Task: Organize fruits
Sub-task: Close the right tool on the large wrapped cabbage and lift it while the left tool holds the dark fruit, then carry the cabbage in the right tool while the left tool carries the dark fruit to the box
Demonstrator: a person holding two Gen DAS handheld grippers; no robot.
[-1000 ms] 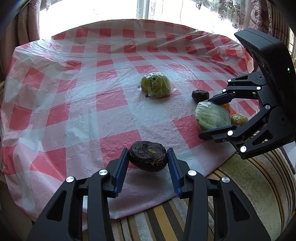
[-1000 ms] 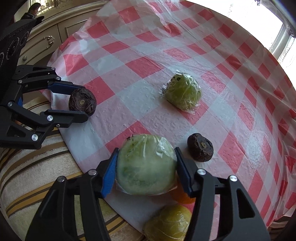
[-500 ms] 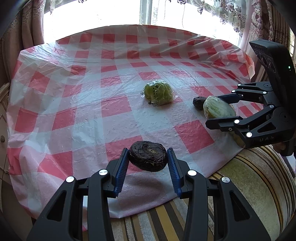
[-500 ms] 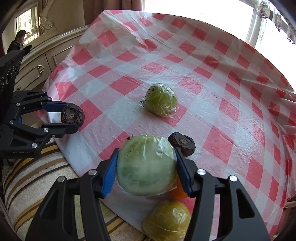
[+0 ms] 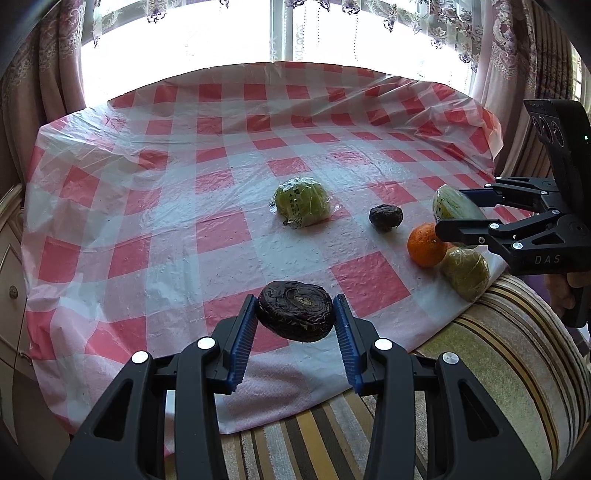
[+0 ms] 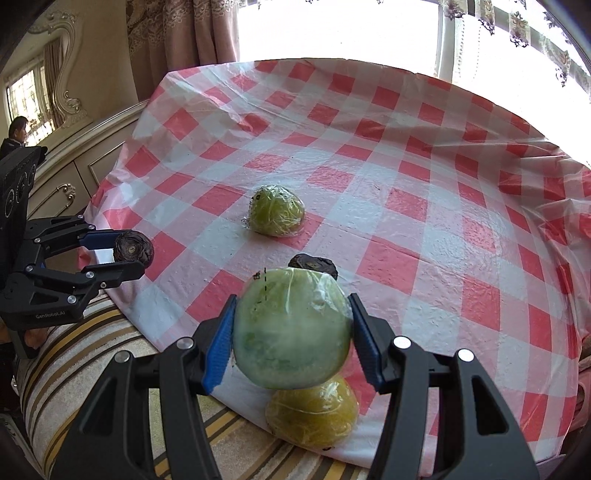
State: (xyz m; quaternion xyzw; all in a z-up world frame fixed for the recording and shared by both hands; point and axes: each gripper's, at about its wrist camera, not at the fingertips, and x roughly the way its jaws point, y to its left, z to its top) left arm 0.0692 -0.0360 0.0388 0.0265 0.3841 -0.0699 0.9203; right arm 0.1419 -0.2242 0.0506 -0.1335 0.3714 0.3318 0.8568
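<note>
My left gripper (image 5: 295,317) is shut on a dark wrinkled fruit (image 5: 296,311), held above the near edge of the red-checked tablecloth (image 5: 155,229). My right gripper (image 6: 291,328) is shut on a large green fruit in plastic wrap (image 6: 291,328), lifted over the cloth's near right corner. In the left wrist view that right gripper (image 5: 465,208) and its green fruit (image 5: 456,205) hang at the right. On the cloth lie a wrapped green fruit (image 5: 303,201), a second dark fruit (image 5: 386,217), an orange (image 5: 424,244) and a yellow-green wrapped fruit (image 5: 466,271).
A striped cushion (image 5: 498,362) runs along the cloth's near side. Curtains and a bright window (image 5: 288,33) stand behind the table. A cream cabinet with drawers (image 6: 62,177) is at the left, and a person (image 6: 16,133) is far off at the left edge.
My right gripper has lifted the wrapped green fruit up and away from the cloth, uncovering the orange and the yellow-green fruit. The left gripper keeps the dark fruit almost still.
</note>
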